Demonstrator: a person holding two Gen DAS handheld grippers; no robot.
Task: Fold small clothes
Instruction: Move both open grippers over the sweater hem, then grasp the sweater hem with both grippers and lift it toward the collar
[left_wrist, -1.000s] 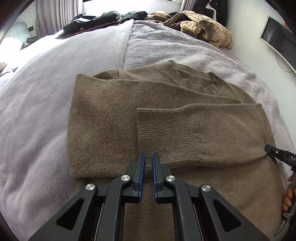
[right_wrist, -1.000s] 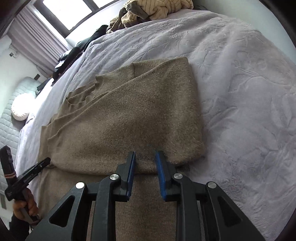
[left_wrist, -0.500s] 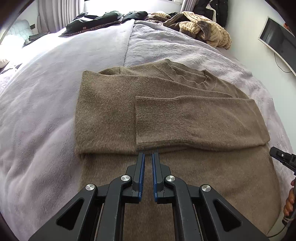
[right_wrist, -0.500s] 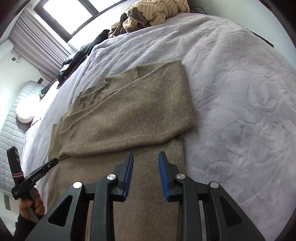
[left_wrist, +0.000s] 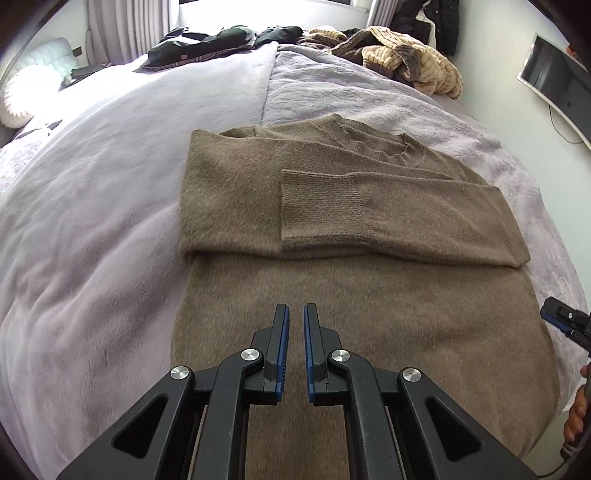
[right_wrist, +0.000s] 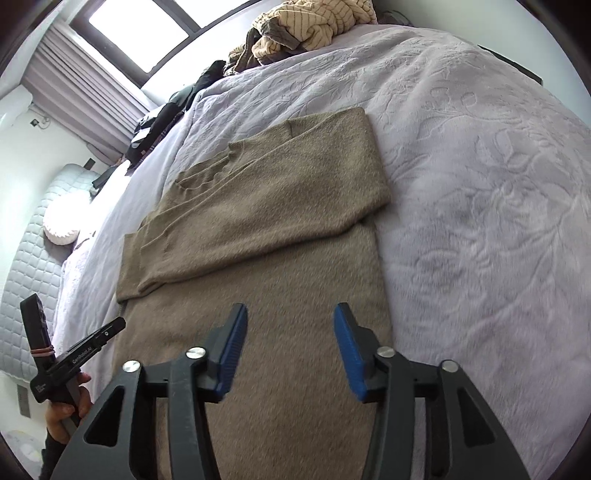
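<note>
A brown knit sweater (left_wrist: 351, 280) lies flat on the bed, neck away from me, both sleeves folded across its chest with a ribbed cuff (left_wrist: 317, 201) on top. My left gripper (left_wrist: 294, 314) hovers over the lower body of the sweater with a narrow gap between its jaws and nothing in it. In the right wrist view the same sweater (right_wrist: 266, 229) lies ahead. My right gripper (right_wrist: 290, 317) is wide open above its lower right part, empty. The left gripper also shows at the left edge of the right wrist view (right_wrist: 110, 328).
The bed has a lilac blanket (left_wrist: 92, 221) and an embossed pale cover (right_wrist: 480, 184). A pile of striped beige clothes (left_wrist: 406, 62) and dark clothes (left_wrist: 207, 40) lie at the far end. A wall screen (left_wrist: 554, 85) is at the right.
Both grippers have drawn back toward the sweater's hem, away from the folded sleeves. The right gripper's jaws have opened wide. The sweater has not moved.
</note>
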